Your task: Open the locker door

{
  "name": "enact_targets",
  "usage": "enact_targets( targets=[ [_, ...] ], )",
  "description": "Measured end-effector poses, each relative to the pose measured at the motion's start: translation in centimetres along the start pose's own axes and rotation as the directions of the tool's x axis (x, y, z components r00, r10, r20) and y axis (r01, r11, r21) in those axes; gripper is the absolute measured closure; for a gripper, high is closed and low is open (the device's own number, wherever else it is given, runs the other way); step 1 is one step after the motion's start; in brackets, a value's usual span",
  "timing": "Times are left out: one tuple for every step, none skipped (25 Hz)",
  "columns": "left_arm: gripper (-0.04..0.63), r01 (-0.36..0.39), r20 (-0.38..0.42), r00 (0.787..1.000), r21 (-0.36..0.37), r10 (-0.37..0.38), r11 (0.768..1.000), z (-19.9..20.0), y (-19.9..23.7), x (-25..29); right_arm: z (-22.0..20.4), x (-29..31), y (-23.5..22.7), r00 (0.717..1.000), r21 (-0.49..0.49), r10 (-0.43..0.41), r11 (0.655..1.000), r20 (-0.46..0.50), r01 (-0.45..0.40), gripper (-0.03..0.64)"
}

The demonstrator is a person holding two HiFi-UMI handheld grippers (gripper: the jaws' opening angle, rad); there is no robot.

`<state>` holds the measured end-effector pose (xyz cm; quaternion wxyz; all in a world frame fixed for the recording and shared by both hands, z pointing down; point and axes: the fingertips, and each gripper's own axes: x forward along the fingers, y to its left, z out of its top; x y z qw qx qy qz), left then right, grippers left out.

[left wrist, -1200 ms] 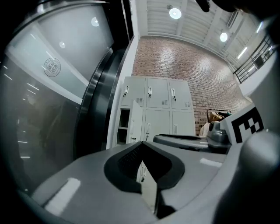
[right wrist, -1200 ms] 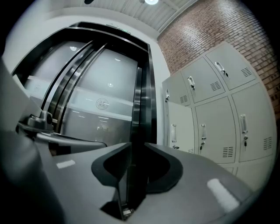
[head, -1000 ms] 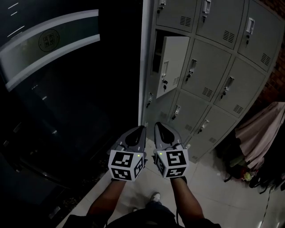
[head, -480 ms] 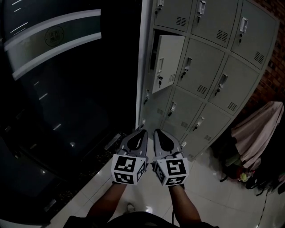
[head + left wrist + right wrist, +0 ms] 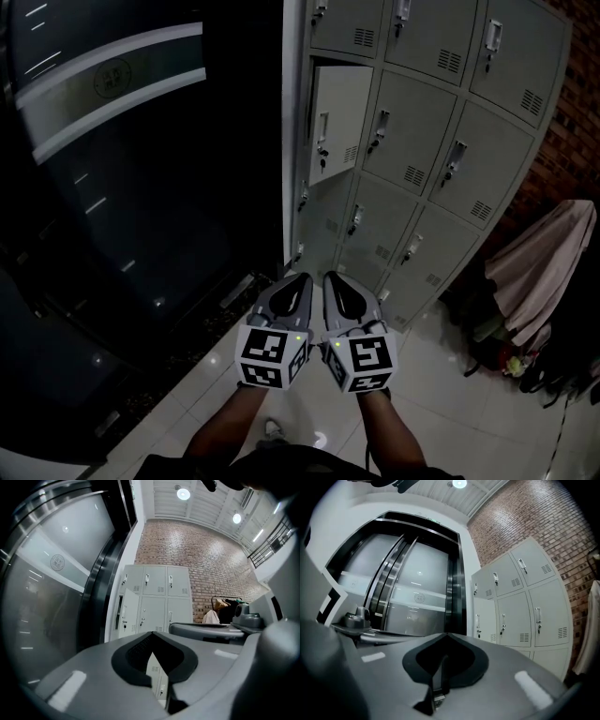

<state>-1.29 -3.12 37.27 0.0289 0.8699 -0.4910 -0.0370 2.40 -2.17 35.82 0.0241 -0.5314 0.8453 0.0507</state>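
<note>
The grey locker bank (image 5: 441, 141) stands at the upper right in the head view. One door in its left column, the ajar locker door (image 5: 334, 122), hangs partly open with a key in its lock; the others are closed. My left gripper (image 5: 298, 280) and right gripper (image 5: 332, 278) are held side by side low in the middle, well short of the lockers and touching nothing. Both are shut with nothing between the jaws. The left gripper view shows the ajar door (image 5: 127, 617) far off beyond the left gripper (image 5: 151, 634). The right gripper (image 5: 446, 635) points towards the lockers (image 5: 520, 606).
A dark glass door with a pale band (image 5: 112, 84) fills the left. Garments on a rack (image 5: 539, 281) hang at the right, against a brick wall (image 5: 577, 112). The pale tiled floor (image 5: 450, 394) lies below, and a shoe (image 5: 272, 429) shows between the forearms.
The lockers have slid up and left in the head view, and the ajar door looks narrower. Both grippers stay together, shut, a little lower in the picture.
</note>
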Motion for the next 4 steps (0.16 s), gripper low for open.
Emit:
enact_targets(
  targets=[
    [0.589, 0.003, -0.001, 1.000, 0.002, -0.003, 1.000, -0.2, -0.5, -0.1, -0.2, -0.4, -0.2, 1.000, -0.002, -0.003, 1.000, 0.000, 0.003, 0.615],
    [0.589, 0.007, -0.002, 1.000, 0.004, -0.007, 1.000, -0.4, -1.0, -0.2, -0.3, -0.9, -0.3, 1.000, -0.001, -0.005, 1.000, -0.001, 0.005, 0.615],
    [0.590, 0.010, -0.003, 1.000, 0.006, -0.010, 1.000, -0.6, -1.6, -0.3, -0.5, -1.4, -0.5, 1.000, 0.000, -0.007, 1.000, -0.001, 0.007, 0.615],
    [0.590, 0.013, -0.005, 1.000, 0.008, -0.013, 1.000, -0.8, -2.1, -0.5, -0.5, -1.8, -0.7, 1.000, 0.001, -0.009, 1.000, -0.001, 0.009, 0.615]
  ],
)
